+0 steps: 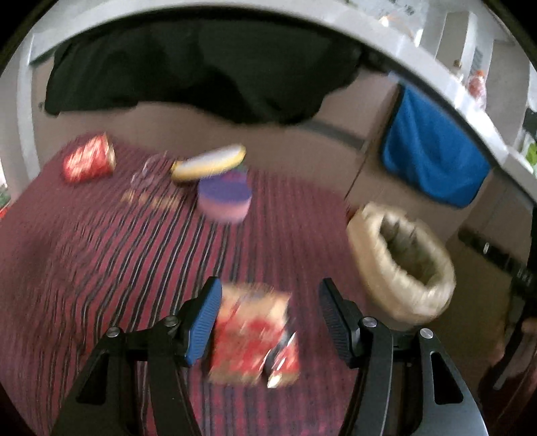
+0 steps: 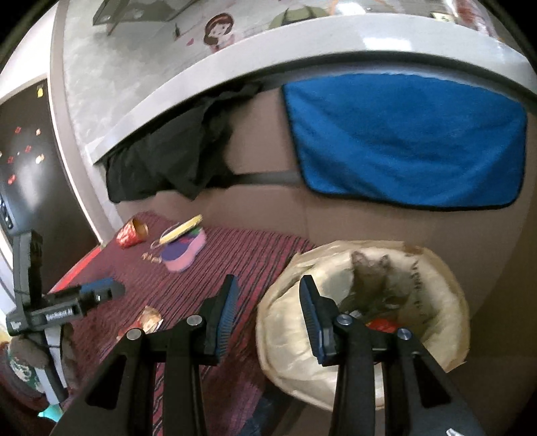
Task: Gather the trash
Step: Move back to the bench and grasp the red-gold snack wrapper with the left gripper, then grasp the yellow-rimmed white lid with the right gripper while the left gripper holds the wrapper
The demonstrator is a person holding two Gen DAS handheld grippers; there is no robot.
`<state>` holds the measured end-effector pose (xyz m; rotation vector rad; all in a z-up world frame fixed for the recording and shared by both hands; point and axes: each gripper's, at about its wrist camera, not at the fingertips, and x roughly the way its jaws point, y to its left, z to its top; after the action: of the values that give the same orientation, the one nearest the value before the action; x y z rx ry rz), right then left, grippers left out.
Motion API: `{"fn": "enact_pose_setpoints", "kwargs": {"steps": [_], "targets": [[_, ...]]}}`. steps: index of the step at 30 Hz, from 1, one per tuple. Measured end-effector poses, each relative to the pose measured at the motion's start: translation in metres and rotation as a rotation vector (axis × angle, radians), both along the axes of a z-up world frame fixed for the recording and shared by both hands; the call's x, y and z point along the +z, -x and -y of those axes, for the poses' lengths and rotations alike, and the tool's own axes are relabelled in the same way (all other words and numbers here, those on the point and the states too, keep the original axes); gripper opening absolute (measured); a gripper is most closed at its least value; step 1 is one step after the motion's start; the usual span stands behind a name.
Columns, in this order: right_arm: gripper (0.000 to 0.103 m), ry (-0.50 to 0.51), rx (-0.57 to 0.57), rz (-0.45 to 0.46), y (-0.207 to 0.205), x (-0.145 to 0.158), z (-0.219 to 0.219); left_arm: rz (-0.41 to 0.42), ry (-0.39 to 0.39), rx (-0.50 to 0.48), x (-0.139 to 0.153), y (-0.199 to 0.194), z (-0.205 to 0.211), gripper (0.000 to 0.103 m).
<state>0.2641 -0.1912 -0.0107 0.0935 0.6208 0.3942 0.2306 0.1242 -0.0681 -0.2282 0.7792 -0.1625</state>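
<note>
While both my grippers hang over the red striped mat, the biggest things in sight are the grey counter edge arching overhead, the blue towel and a black cloth draped from it against the brown cabinet front. Next in size is the open trash bag, standing just off the mat's right edge; its rolled rim sits right beneath my right gripper, whose jaws stand apart with nothing between them.

My left gripper is also spread wide, straddling a crumpled red-and-gold wrapper that lies on the mat; the blue pad of one finger is just beside it, though motion blur keeps me from telling whether it touches.

Farther back on the mat sit a pink-and-purple round box, its yellow-rimmed lid tilted against it, and a tipped red-and-gold paper cup. Nothing stands between the wrapper and the bag.

Only the right wrist view shows red scraps already inside the bag, the left gripper's whole body above the wrapper, and a cartoon girl sticker on the wall. Only the left view shows the wrapper up close.
</note>
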Motion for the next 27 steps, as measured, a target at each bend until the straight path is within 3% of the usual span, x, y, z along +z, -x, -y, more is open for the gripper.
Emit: {"fn": "enact_pose_setpoints", "kwargs": {"steps": [6,12,16,18,19,22,27], "targets": [[0.036,-0.025,0.032,-0.034,-0.002,-0.007,-0.019,-0.102,-0.021,0.028,-0.035,0.003,0.001,0.061],[0.036,-0.015,0.050,-0.045,-0.001,-0.009,-0.031,-0.140,-0.041,0.008,-0.046,-0.003,0.011,0.060],[0.036,-0.002,0.052,-0.052,-0.006,-0.010,-0.038,-0.138,-0.094,-0.002,-0.047,-0.006,0.017,0.060],[0.036,0.002,0.054,-0.056,-0.008,-0.010,-0.041,-0.141,-0.118,-0.005,-0.047,-0.007,0.018,0.054],[0.036,0.005,0.057,-0.058,-0.010,-0.011,-0.044,-0.140,-0.117,0.011,-0.047,-0.006,0.015,0.045],[0.036,0.016,0.068,-0.059,-0.015,-0.011,-0.055,-0.127,-0.029,0.017,-0.042,-0.003,-0.004,0.028],[0.036,0.020,0.099,-0.081,-0.030,-0.014,-0.080,-0.058,-0.038,0.039,-0.020,0.005,-0.032,0.023]]}}
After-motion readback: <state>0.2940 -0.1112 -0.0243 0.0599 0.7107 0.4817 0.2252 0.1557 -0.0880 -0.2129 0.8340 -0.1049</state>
